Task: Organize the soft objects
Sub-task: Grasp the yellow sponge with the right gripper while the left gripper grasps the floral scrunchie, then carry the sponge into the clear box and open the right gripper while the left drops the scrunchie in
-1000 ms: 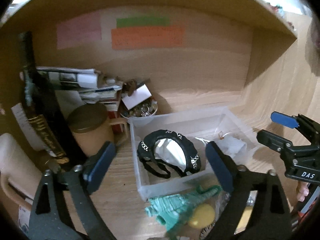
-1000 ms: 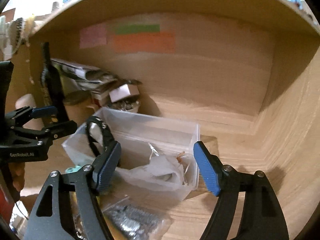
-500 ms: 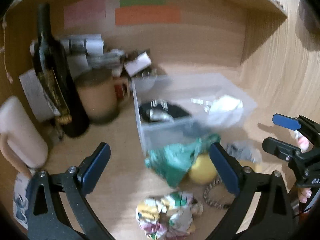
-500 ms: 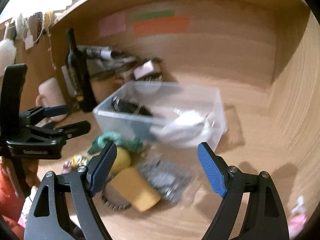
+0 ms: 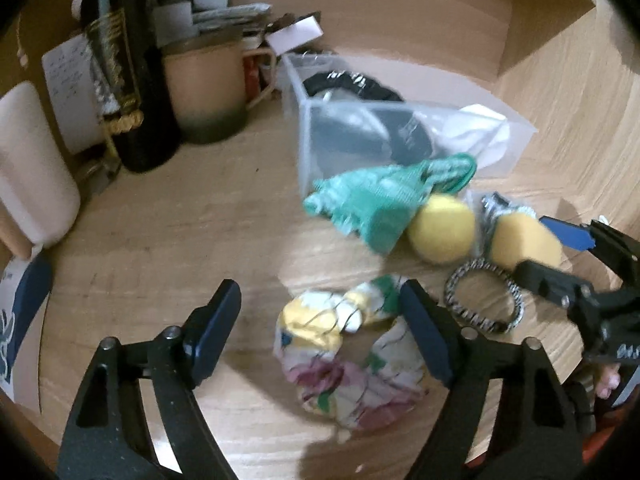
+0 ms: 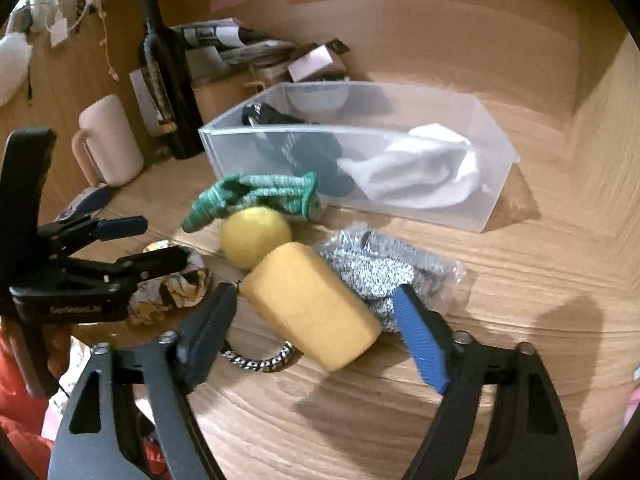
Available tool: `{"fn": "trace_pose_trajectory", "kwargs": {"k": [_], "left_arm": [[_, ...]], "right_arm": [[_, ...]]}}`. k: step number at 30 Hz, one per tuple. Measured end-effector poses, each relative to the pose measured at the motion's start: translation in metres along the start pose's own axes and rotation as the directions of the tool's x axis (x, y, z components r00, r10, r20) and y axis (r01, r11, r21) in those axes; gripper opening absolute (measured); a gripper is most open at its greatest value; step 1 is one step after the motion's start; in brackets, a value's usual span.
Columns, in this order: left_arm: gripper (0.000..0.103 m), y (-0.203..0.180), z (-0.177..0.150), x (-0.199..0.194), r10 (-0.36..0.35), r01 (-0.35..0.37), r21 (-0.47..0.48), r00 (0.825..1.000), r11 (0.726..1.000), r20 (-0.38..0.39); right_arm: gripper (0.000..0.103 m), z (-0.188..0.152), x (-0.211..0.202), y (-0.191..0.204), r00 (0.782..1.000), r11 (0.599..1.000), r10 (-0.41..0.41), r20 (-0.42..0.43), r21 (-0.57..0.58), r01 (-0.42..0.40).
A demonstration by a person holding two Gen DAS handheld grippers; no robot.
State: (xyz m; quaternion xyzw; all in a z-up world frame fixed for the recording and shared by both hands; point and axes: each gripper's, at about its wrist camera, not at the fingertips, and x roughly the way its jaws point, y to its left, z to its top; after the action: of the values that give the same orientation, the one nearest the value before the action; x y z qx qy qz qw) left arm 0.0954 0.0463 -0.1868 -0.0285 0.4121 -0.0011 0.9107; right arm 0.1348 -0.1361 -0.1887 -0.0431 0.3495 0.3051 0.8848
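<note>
A clear plastic bin (image 5: 308, 136) (image 6: 496, 176) holds a black band and a white cloth (image 6: 420, 168). In front of it lie a green knit piece (image 5: 376, 196) (image 6: 256, 196), a yellow ball (image 5: 442, 228) (image 6: 254, 236), a yellow sponge (image 6: 312, 304) (image 5: 524, 240), a silver bagged item (image 6: 380, 268), a black-and-white ring (image 5: 484, 300) and a floral scrunchie (image 5: 352, 356) (image 6: 168, 288). My left gripper (image 5: 320, 332) is open over the scrunchie. My right gripper (image 6: 316, 332) is open around the yellow sponge.
A dark bottle (image 5: 128, 80) (image 6: 168, 76), a tan mug (image 5: 208, 88), a pink mug (image 6: 108, 140) and stacked papers (image 5: 200, 4) stand at the back left of the wooden shelf. Wooden walls close the back and right.
Both grippers have pulled back from the bin and lowered toward the loose items in front of it. The left is now over the scrunchie, the right around the sponge.
</note>
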Motion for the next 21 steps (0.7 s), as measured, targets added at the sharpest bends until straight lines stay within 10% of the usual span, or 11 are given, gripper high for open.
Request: {"fn": "trace_pose_trajectory", "kwargs": {"k": [6, 11, 21], "left_arm": [[0.060, 0.003, -0.010, -0.001, -0.018, 0.018, 0.007, 1.000, 1.000, -0.016], [0.023, -0.004, -0.011, -0.004, -0.033, 0.034, 0.030, 0.999, 0.999, -0.021], [0.012, -0.010, 0.009, -0.032, -0.045, 0.043, 0.041, 0.997, 0.998, 0.061]], "right_arm": [[0.051, -0.002, 0.000, -0.002, 1.000, 1.000, -0.010, 0.002, 0.006, 0.010], [0.046, 0.000, -0.008, -0.005, 0.999, 1.000, -0.017, 0.030, 0.025, 0.016], [0.045, 0.019, -0.038, -0.010, 0.989, 0.999, -0.039, 0.142, 0.033, 0.034]]}}
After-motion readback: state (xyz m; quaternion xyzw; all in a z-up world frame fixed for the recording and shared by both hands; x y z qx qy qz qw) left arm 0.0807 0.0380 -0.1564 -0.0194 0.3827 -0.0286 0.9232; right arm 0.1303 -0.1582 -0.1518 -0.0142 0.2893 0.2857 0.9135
